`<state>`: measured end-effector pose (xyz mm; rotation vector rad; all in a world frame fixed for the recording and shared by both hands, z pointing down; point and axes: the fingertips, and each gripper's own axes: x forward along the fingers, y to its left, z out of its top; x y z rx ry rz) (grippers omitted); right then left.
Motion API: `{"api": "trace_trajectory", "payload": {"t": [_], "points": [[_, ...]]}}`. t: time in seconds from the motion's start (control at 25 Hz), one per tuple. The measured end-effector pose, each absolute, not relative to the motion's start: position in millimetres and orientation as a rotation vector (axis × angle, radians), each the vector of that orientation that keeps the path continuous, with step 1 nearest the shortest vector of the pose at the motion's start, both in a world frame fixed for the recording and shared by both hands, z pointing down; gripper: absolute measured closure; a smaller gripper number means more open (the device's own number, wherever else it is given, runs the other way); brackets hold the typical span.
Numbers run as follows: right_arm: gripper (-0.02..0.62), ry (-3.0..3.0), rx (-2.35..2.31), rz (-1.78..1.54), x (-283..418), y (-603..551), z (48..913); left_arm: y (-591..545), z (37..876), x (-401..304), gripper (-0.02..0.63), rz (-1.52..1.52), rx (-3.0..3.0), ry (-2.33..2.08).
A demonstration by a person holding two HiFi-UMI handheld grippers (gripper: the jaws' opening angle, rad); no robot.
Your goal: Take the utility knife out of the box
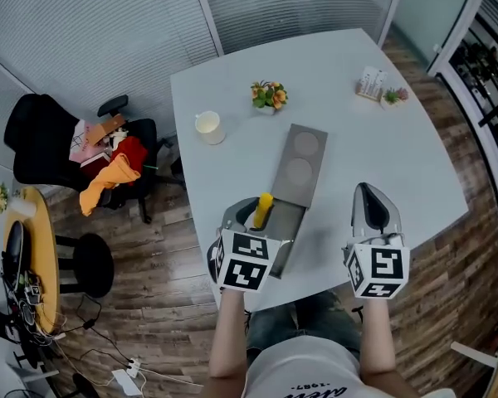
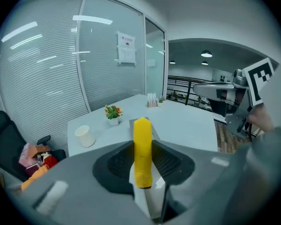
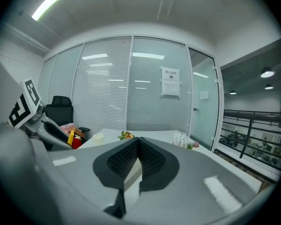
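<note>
Head view: I am looking down on a white table [image 1: 398, 156] where the grey box [image 1: 299, 160] is lying open, its near end close to me.
Left gripper [image 2: 143, 144]: I am pinching the yellow utility knife [image 2: 142, 151] between its jaws, which are pressing on the handle's two sides.
Utility knife: it is sticking forward out of my grip over the box's near end; I cannot tell whether it is touching the box.
Right gripper [image 3: 138, 142]: I am holding it to the right of the box, apart from it, jaws pressed together with nothing between them.
Writing: a paper notice [image 2: 127, 48] is hanging on the glass wall, its print too small to read; the marker cubes [image 1: 380, 270] are showing only black-and-white squares.
Beyond the box: a white cup [image 1: 208, 127] and a flower pot [image 1: 269, 95] are standing on the table.
</note>
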<state>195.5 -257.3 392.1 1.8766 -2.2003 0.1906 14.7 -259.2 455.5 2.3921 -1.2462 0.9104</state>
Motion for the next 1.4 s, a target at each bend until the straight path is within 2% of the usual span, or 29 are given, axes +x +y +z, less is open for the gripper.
{"api": "trace_trajectory", "payload": {"t": [0.8,1.4], "points": [[0.574,-2.294,1.986,-0.012,190.1,-266.4,307.4,-275.3,348.3,-9.7,0.485,0.591,2.507,-1.526],[0.574,-2.304,2.030,-0.088,188.4,-263.0,281.5,-272.0,296.5,-16.9,0.485,0.363,2.561,-1.664]]}}
